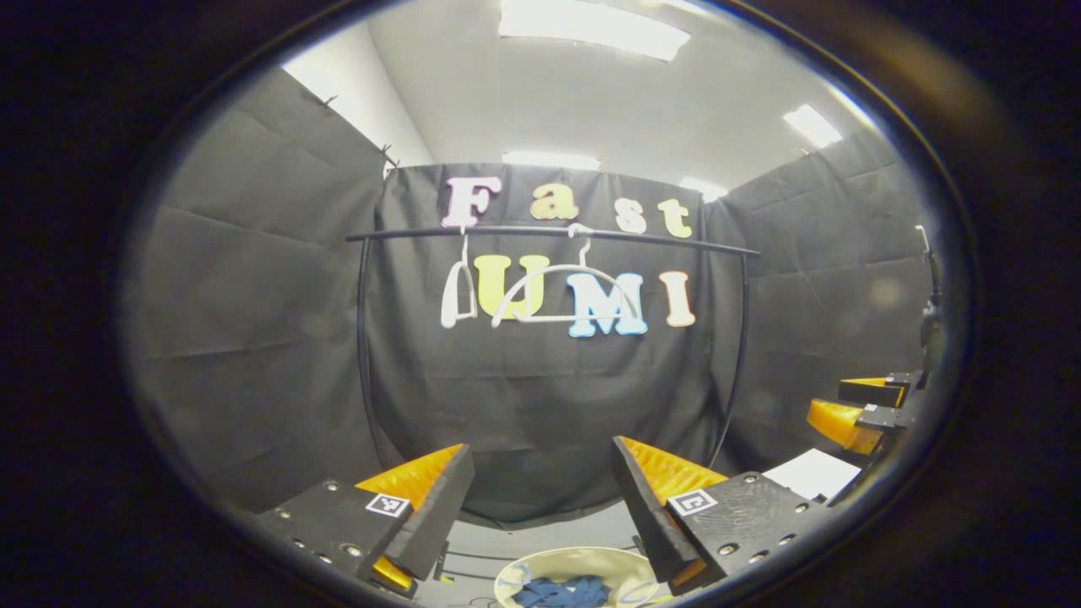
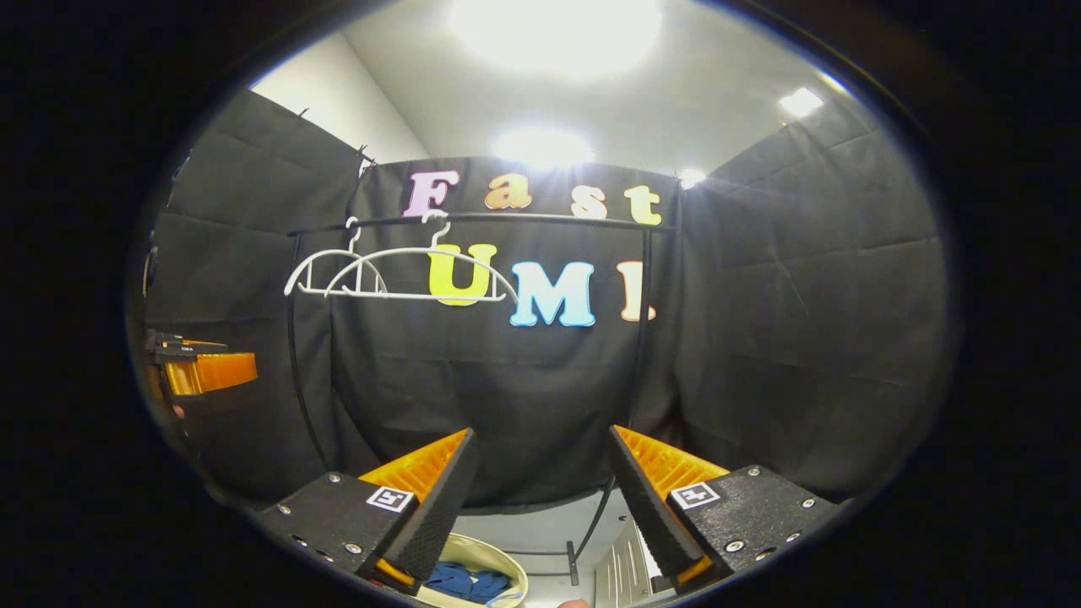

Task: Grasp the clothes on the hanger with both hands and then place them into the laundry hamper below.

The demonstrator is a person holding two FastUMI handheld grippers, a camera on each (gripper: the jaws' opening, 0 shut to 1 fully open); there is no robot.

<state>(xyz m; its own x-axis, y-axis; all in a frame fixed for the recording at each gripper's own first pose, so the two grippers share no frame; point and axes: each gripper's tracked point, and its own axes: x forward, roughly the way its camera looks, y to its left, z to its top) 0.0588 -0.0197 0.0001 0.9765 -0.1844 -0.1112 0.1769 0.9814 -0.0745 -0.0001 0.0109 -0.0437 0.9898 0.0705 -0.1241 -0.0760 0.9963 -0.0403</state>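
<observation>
Two bare white hangers (image 1: 564,295) (image 2: 397,274) hang on the black rail (image 1: 549,234) (image 2: 481,219) at the back. Blue clothes (image 1: 562,591) (image 2: 469,583) lie inside the cream laundry hamper (image 1: 540,564) (image 2: 507,570) on the floor below. My left gripper (image 1: 540,481) is open, held above the hamper with nothing between its fingers. My right gripper (image 2: 540,473) is open too and holds nothing. The right gripper (image 1: 866,405) also shows at the right edge of the left gripper view, and the left gripper (image 2: 198,367) at the left edge of the right gripper view.
The rail stands on thin black uprights (image 1: 365,355) (image 2: 642,321) before the black cloth wall. A white sheet (image 1: 811,473) lies low at the right of the left gripper view. Grey floor (image 2: 549,532) shows around the hamper.
</observation>
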